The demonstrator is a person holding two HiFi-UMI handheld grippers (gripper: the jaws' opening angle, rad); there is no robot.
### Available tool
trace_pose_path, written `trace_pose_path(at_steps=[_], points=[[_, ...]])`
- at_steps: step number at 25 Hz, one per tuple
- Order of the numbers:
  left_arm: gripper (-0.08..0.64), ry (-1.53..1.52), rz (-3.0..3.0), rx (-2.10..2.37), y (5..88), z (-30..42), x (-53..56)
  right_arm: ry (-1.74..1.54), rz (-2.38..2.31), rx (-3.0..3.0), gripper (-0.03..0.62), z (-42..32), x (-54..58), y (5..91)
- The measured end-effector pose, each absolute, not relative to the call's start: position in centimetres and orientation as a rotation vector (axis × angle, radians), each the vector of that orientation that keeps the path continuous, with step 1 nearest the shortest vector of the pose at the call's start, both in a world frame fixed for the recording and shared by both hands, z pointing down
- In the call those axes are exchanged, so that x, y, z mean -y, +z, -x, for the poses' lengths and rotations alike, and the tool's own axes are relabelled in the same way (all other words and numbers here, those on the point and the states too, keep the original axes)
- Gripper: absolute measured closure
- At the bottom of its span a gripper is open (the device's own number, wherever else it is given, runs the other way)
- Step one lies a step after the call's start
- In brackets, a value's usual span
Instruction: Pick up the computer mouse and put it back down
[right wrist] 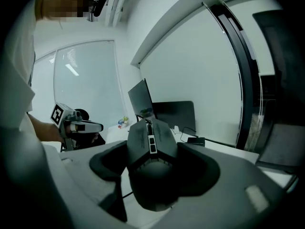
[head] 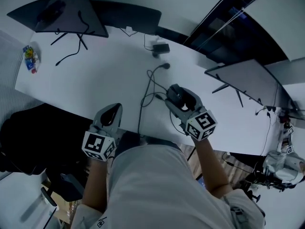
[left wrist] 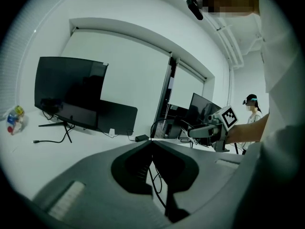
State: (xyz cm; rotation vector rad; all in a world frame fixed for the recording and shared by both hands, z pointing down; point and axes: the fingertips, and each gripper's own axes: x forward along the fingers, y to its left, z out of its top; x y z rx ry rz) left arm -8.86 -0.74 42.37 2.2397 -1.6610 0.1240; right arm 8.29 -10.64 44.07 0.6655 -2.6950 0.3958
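A dark computer mouse sits between the jaws of my right gripper, which is shut on its sides over the near part of the white desk. In the right gripper view the mouse fills the gap between the jaws, buttons pointing away, and seems to be held clear of the desktop. Its cable loops across the desk toward the back. My left gripper hovers at the desk's front edge, to the left of the mouse, its jaws closed tip to tip on nothing.
A dark monitor stands at the back left, another monitor at the right. A small black adapter lies at the back middle. A colourful packet lies at the far left. A black chair stands below left. A person stands far off.
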Motion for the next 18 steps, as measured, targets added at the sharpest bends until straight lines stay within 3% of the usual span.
trace_pose_path(at_steps=[18], points=[[0.555,0.102,-2.079,1.736,45.2,19.2,-1.6,0.390,-0.499,2.559,0.281,5.1,11.9,51.6]])
